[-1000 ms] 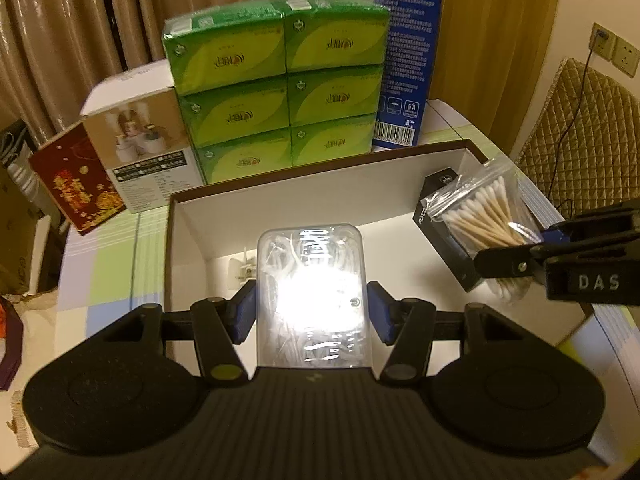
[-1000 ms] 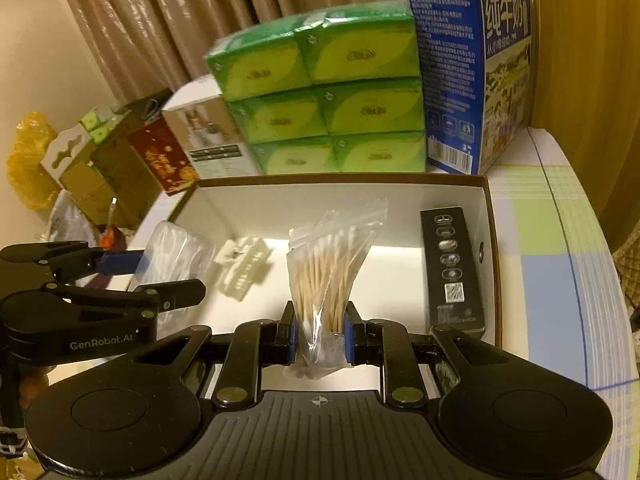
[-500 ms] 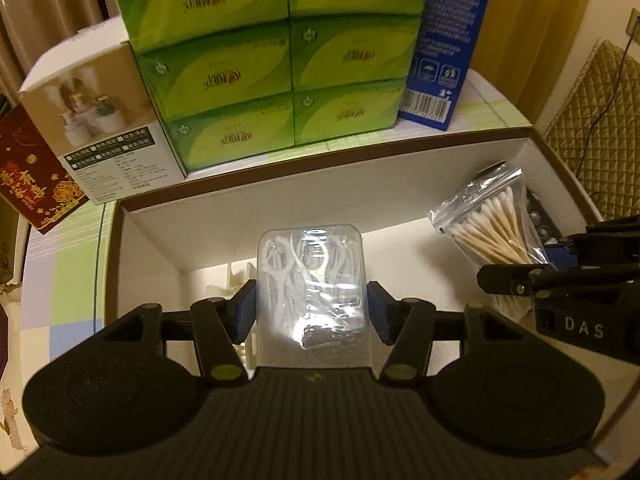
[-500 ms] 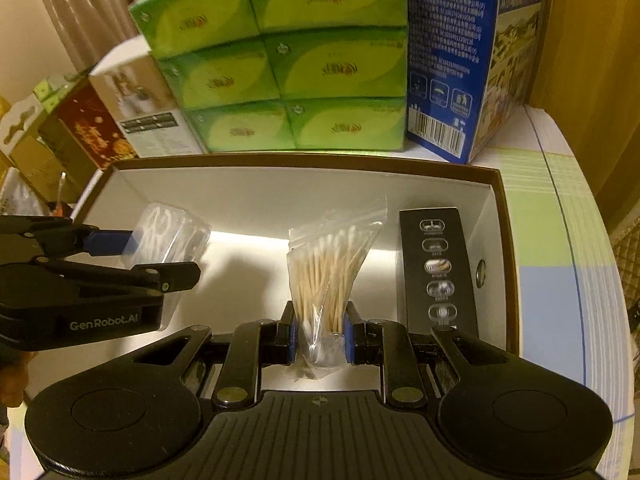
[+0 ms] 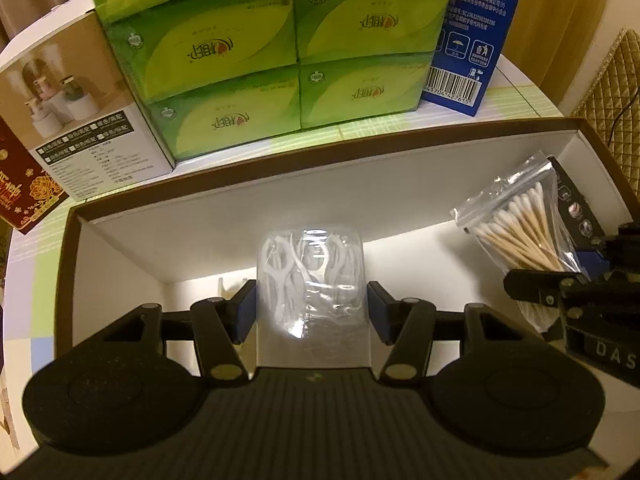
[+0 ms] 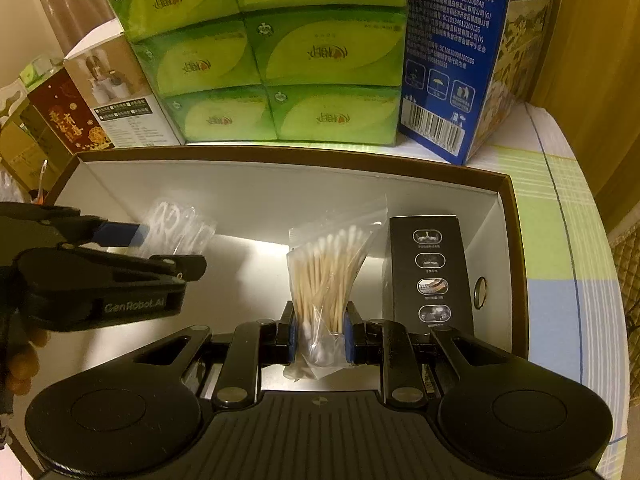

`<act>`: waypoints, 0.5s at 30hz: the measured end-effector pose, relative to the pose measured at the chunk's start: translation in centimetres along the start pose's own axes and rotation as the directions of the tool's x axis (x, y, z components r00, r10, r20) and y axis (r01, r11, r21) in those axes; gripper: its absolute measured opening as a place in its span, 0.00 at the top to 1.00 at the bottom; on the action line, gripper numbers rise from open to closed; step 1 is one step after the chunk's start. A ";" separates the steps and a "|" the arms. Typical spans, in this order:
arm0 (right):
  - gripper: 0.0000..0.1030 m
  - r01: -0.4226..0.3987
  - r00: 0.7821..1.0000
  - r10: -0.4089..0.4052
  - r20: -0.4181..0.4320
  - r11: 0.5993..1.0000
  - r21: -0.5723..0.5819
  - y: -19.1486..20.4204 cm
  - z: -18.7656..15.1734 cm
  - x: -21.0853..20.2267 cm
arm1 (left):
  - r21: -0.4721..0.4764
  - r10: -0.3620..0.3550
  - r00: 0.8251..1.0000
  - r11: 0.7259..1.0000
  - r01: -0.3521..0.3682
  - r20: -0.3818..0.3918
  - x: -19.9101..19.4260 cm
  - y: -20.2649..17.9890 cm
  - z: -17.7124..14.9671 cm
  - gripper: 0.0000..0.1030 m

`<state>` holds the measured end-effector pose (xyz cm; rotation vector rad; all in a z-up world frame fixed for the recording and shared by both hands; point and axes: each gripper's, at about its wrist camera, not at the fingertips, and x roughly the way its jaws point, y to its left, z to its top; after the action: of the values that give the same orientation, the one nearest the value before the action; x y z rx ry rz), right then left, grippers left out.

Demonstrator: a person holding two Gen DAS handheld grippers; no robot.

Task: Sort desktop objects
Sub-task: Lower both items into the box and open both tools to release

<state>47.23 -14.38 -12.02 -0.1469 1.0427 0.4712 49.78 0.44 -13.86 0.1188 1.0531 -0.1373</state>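
The clear box of floss picks sits squeezed in the left gripper over the open white box. The right gripper pinches a bag of cotton swabs. Far off, green tissue packs stand on the checked tablecloth before curtains.
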 end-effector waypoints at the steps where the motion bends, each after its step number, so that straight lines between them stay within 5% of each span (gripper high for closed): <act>1: 0.82 0.002 1.000 -0.002 0.000 1.000 -0.001 0.0 0.0 0.0 | -0.001 -0.001 1.000 1.000 0.001 -0.002 0.1 0.0 0.1 0.49; 8: 0.82 0.007 1.000 -0.007 0.003 1.000 0.003 -0.4 0.1 0.2 | -0.003 -0.004 1.000 1.000 0.004 -0.017 0.8 -0.4 0.6 0.48; 15: 0.82 0.007 1.000 -0.007 0.005 1.000 0.003 -0.5 0.0 0.4 | 0.022 0.023 1.000 0.999 -0.023 0.020 -0.3 -0.2 1.1 0.37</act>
<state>47.61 -14.69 -12.36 -0.1473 1.0379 0.4633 50.55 0.04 -13.12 0.1491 1.0301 -0.1291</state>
